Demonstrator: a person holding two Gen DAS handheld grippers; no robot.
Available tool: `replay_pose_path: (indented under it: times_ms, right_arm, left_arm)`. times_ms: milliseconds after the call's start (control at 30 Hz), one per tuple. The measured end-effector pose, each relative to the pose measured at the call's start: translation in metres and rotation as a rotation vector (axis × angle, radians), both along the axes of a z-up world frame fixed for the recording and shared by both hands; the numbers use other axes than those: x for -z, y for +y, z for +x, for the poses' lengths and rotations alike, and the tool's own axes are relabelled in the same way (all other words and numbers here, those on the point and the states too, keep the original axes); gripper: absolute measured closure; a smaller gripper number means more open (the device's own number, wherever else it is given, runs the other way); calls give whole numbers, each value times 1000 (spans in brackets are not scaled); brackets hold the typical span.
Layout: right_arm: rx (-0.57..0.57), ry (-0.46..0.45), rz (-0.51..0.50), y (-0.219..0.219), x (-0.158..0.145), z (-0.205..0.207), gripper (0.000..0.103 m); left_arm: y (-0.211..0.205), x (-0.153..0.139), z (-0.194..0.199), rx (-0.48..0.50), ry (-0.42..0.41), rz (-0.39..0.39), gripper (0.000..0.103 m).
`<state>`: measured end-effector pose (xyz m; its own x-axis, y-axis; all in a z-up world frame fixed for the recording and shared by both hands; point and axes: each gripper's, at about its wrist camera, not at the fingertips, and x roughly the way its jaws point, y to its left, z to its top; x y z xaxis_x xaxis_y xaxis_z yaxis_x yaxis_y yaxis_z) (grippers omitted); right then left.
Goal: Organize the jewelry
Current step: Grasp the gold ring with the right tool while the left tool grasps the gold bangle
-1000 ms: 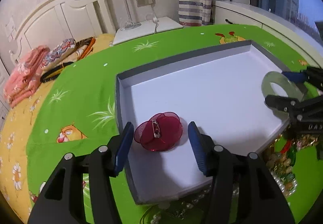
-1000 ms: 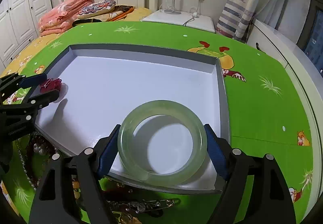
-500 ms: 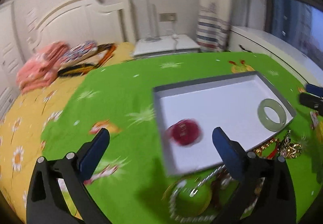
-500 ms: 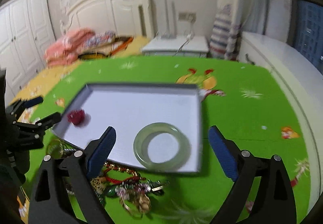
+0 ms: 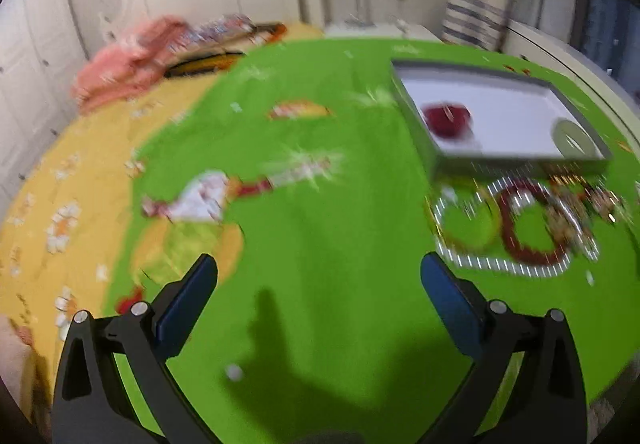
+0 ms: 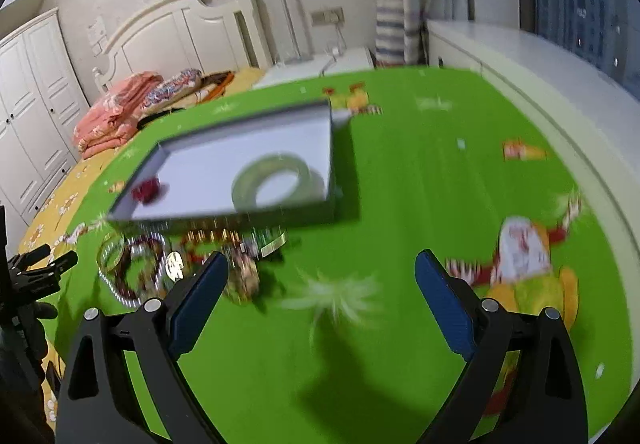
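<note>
A grey tray with a white floor point(image 5: 500, 111) point(image 6: 224, 159) lies on the green bedspread. In it lie a red flower brooch point(image 5: 447, 119) point(image 6: 147, 191) and a pale green jade bangle point(image 5: 574, 132) point(image 6: 276, 179). A blurred pile of necklaces and bracelets point(image 5: 520, 224) point(image 6: 180, 256) lies on the spread by the tray's near edge. My left gripper point(image 5: 320, 294) is open and empty, well back from the tray. My right gripper point(image 6: 322, 288) is open and empty, back from the tray, near the pile. The left gripper also shows at the left edge of the right wrist view point(image 6: 40, 264).
Folded pink and patterned bedding point(image 6: 120, 111) lies at the white headboard point(image 6: 192, 31). A white nightstand point(image 6: 320, 63) and a striped curtain point(image 6: 392, 31) stand behind. A white window ledge point(image 6: 540, 71) runs along the right. Green spread point(image 5: 320, 224) lies between grippers and tray.
Both grippers opened wide, left the brooch and the bangle lying in the tray, and drew back and up away from it. Both views are motion-blurred now.
</note>
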<state>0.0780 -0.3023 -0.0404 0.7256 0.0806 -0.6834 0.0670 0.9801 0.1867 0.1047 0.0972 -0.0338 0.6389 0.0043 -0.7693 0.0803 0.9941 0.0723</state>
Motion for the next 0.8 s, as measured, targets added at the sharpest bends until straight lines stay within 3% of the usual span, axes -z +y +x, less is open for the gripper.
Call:
replay_pose_path:
  times_ms: [300, 567, 800]
  right_arm:
    - [-60, 71, -64, 34, 25, -18, 14]
    - [-158, 78, -246, 75, 23, 10, 17]
    - [-255, 109, -319, 82, 31, 32, 36]
  left_arm:
    - [-3, 23, -28, 52, 16, -154, 5]
    - [-22, 21, -37, 137, 19, -129, 5]
    - [-21, 22, -39, 166, 24, -131, 5]
